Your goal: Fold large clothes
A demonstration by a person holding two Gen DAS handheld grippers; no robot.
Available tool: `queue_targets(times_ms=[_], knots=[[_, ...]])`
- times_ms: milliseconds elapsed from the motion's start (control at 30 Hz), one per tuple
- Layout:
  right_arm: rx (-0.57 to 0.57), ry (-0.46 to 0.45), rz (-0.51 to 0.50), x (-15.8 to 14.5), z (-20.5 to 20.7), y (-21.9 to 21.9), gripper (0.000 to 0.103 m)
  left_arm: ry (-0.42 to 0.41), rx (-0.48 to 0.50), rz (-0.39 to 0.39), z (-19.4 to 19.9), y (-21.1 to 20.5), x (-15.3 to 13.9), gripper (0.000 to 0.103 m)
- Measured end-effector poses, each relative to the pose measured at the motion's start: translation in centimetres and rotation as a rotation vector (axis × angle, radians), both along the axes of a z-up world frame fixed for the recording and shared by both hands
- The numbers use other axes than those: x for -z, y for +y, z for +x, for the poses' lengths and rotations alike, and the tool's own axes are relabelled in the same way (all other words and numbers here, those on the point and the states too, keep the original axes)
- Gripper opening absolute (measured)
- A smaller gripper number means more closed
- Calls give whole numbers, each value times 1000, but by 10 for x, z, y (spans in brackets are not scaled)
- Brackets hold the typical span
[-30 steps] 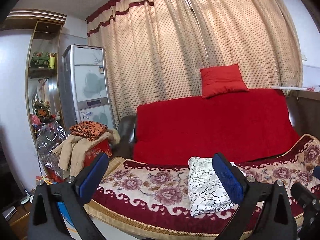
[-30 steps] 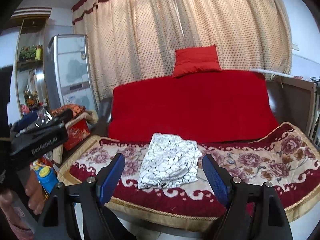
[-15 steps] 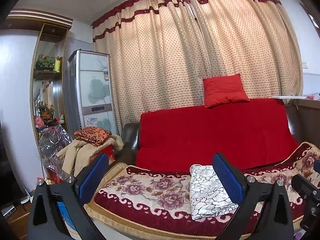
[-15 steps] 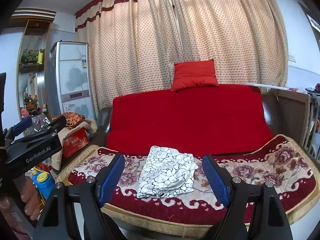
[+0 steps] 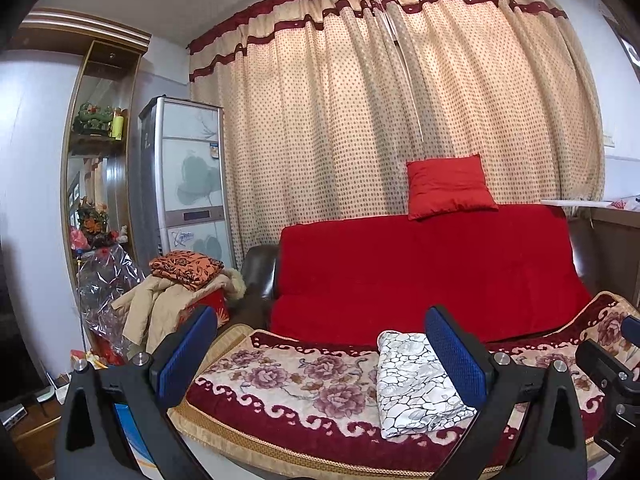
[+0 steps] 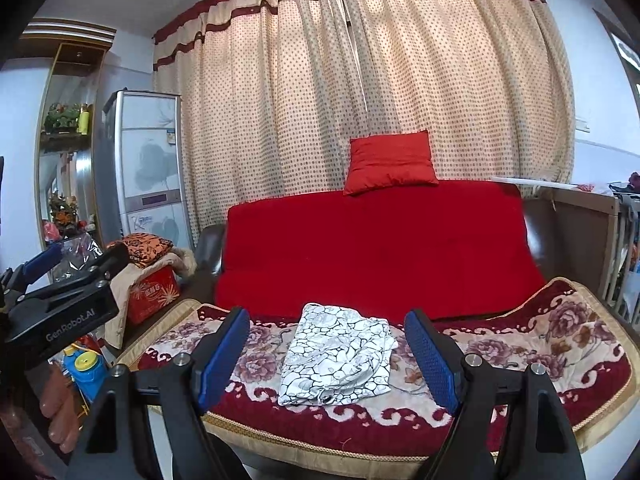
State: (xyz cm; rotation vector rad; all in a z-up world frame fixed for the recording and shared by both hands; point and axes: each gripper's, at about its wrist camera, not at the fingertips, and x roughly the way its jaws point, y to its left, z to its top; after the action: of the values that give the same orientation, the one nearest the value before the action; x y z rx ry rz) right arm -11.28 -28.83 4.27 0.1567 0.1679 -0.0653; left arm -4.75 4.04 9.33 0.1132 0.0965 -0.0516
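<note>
Both grippers — left (image 5: 320, 354), right (image 6: 326, 354) — spread wide, gripping nothing, well back from the sofa (image 6: 380, 248). Garment (image 6: 340, 356) lies folded on the seat blanket (image 6: 560, 344) — task looks finished.

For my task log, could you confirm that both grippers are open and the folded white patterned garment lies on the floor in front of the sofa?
Not quite. The folded white patterned garment lies on the sofa's floral seat cover, not the floor, as the right wrist view shows. Both the left gripper and right gripper are open.
</note>
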Motion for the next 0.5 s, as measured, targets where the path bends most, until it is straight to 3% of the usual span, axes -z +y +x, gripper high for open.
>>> queue_targets(times_ms=[500], knots=[[-24,-8,-11,-1,1,10,82,-6,-10,-16,-3,7,1,103]])
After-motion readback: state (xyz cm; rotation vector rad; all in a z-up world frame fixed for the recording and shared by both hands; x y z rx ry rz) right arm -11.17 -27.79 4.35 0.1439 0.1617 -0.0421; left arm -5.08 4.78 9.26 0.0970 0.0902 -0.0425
